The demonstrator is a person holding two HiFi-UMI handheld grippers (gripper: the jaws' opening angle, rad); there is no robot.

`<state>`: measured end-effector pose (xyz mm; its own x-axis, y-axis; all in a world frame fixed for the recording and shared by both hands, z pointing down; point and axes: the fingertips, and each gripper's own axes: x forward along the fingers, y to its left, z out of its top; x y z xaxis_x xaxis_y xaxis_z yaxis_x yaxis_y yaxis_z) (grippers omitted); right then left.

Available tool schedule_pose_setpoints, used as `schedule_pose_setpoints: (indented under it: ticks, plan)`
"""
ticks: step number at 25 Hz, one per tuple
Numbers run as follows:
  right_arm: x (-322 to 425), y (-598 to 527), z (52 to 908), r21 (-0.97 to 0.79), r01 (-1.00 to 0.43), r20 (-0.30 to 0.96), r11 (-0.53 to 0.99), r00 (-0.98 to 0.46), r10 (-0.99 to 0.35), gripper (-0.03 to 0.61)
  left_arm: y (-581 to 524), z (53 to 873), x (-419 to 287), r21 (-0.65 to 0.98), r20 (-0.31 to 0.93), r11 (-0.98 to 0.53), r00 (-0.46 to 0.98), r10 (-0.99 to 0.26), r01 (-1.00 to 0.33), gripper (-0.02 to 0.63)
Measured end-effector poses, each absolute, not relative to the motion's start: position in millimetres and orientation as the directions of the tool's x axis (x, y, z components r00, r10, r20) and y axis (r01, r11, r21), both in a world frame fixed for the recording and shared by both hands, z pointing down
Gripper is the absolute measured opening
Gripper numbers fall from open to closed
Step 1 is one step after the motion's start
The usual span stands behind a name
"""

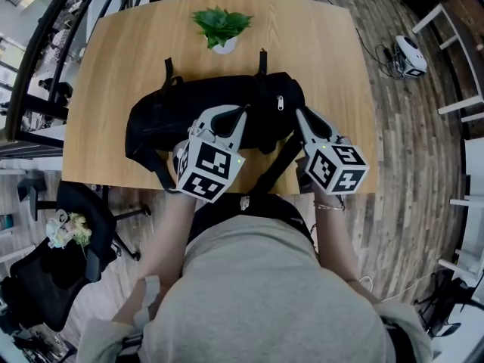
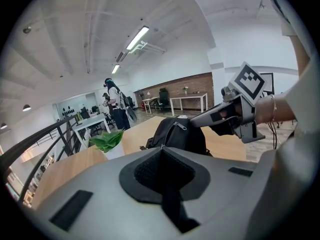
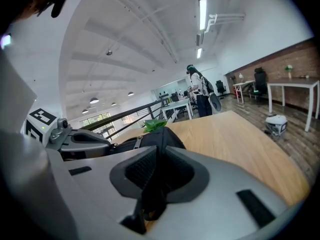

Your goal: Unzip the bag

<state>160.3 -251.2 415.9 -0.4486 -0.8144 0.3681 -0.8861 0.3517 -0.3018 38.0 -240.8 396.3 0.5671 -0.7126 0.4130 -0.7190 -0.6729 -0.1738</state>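
Note:
A black backpack [image 1: 162, 116] lies on its side on the wooden table [image 1: 121, 51], straps toward me. My left gripper [image 1: 243, 111] rests on the bag's upper middle with its jaws shut. In the left gripper view [image 2: 162, 148] a small pale metal bit shows at the tips and looks like a zipper pull. My right gripper [image 1: 296, 113] is at the bag's right end, shut on a fold of black fabric or strap that hangs down between its pads [image 3: 161, 149]. A second silver zipper pull [image 1: 280, 102] lies free on the bag between the two grippers.
A small potted green plant [image 1: 221, 27] stands just behind the bag. The table's near edge runs right under my hands. An office chair [image 1: 83, 218] is on the floor at the left, and a white device [image 1: 411, 55] at the far right. A person [image 2: 114, 104] stands far off.

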Motion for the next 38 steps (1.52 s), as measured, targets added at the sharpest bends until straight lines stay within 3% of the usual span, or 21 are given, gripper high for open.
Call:
schedule_pose_setpoints:
  ticks: [31, 36, 38]
  plan:
    - [170, -256, 416, -0.199, -0.966, 0.406, 0.164, -0.234, -0.884, 0.074, -225, 406, -94, -0.044, 0.435, -0.584, 0.511, -0.741, -0.811, 0.021]
    - [159, -255, 410, -0.109, -0.97, 0.444, 0.218, -0.244, -0.862, 0.086, -222, 403, -97, -0.018, 0.427, -0.583, 0.521, -0.739, -0.812, 0.021]
    - [148, -255, 406, -0.05, -0.96, 0.468, 0.274, -0.265, -0.843, 0.153, -221, 402, -97, -0.024, 0.422, -0.585, 0.522, -0.741, -0.811, 0.021]
